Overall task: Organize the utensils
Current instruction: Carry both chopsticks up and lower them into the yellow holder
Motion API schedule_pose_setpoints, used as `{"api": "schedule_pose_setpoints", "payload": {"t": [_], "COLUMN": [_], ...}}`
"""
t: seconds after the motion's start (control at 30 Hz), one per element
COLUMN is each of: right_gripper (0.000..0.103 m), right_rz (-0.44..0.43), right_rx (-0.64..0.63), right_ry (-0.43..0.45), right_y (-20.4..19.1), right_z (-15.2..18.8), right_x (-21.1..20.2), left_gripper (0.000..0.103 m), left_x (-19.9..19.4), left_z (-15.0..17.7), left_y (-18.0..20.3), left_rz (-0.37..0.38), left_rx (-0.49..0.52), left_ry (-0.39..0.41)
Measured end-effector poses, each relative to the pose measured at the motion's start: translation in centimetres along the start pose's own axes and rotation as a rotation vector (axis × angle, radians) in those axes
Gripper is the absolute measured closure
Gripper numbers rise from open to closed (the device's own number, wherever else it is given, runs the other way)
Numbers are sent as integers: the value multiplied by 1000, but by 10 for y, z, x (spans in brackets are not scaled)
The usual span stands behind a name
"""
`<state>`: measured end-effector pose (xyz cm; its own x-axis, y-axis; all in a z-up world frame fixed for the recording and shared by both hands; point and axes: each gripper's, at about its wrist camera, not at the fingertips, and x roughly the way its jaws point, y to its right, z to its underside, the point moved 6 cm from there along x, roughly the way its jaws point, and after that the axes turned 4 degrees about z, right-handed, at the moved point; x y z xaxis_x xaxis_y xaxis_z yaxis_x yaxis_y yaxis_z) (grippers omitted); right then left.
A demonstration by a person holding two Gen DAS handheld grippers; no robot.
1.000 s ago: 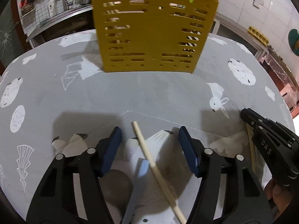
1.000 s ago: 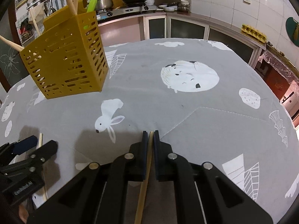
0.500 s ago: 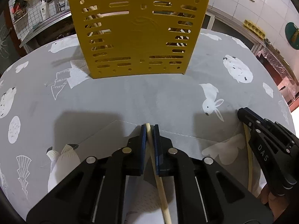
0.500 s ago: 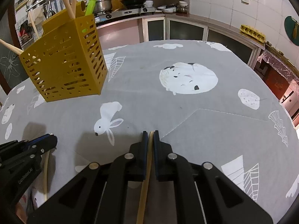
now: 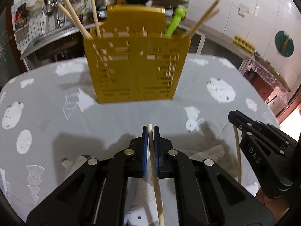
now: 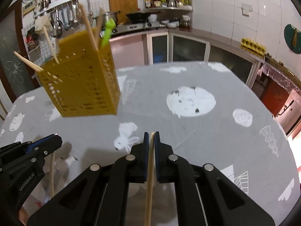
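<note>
A yellow slotted utensil holder (image 5: 135, 69) (image 6: 82, 86) stands upright on the grey printed tablecloth, with several wooden chopsticks and a green-handled utensil (image 5: 174, 23) sticking out of it. My left gripper (image 5: 150, 130) is shut on a wooden chopstick (image 5: 156, 180), held above the cloth in front of the holder. My right gripper (image 6: 151, 136) is shut on another wooden chopstick (image 6: 149, 184), off to the holder's right. In each wrist view the other gripper shows at the frame's edge, its chopstick hanging below it.
The table (image 6: 188, 131) carries a cloth with white animal and leaf prints. A crumpled white cloth or paper (image 5: 207, 152) lies under the grippers. Behind the table run a kitchen counter with a stove and pots (image 6: 139, 18), shelves, and hanging utensils.
My left gripper closed from open onto the chopstick lying on the table. Both grippers then rose with their chopsticks, and the views tilted up toward the holder.
</note>
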<state>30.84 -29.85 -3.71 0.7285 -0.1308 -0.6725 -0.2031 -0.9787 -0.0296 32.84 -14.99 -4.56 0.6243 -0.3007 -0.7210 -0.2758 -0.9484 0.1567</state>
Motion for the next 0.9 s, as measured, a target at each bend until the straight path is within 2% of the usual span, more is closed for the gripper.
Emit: {"api": "schedule_pose_setpoints", "payload": {"t": [0.53,0.9], "right_gripper": [98,98], "right_rz": [-56,-75], "right_rx": [-41,-42], "right_ry": [183,306], "right_y": [-33,-47], "right_z": [-34,-51], "right_x": [-74,-119], "left_gripper": [99,99], "left_x": [-96,-134], "left_z": [-30,-42], "left_y": [-29,-41], "left_rz": [0,12], "left_rx": [5,-3], "left_ry": [236,337]}}
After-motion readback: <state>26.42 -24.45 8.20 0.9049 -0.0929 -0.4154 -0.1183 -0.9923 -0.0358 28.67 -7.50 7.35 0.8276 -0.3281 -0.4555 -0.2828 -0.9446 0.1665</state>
